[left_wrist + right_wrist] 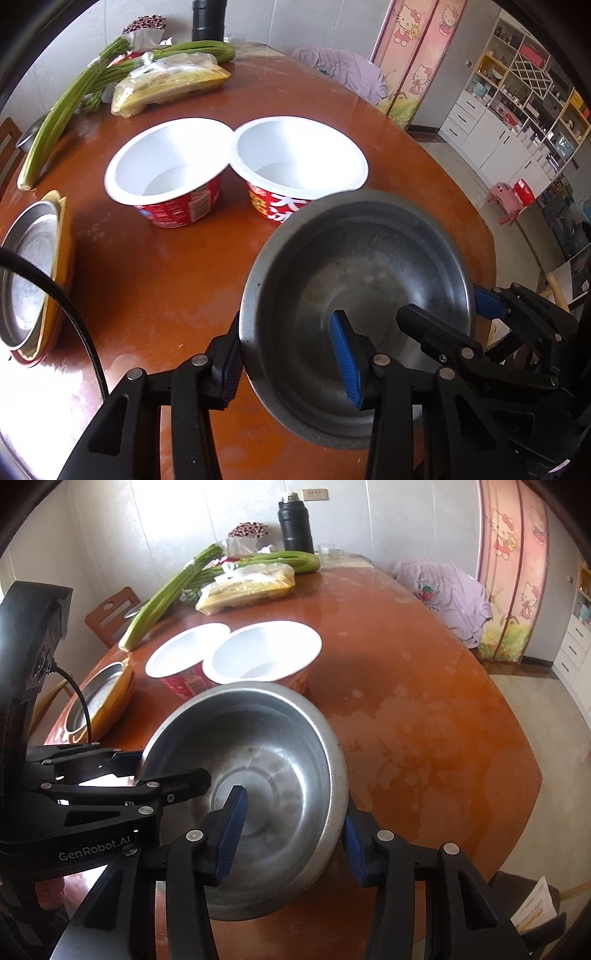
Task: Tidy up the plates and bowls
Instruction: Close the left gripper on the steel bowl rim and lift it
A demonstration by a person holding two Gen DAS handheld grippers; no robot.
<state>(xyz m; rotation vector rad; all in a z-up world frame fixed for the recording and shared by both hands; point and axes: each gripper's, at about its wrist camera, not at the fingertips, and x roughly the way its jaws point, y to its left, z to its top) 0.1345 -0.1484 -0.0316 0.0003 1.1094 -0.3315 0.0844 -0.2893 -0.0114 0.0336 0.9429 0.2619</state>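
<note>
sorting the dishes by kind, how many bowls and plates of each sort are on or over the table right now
Metal bowl, held between both grippers: 1
Red paper noodle bowls: 2, left one, right one
Metal plate on the stack at the left table edge: 1
Yellow plate under it: 1
Red plate, just an edge showing, at the bottom: 1
Total: 6

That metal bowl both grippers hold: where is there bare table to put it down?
Bare table lies right of the two noodle cups. The metal bowl also hangs over bare wood. Crowded: the far end with celery, and the left edge with stacked plates.
</note>
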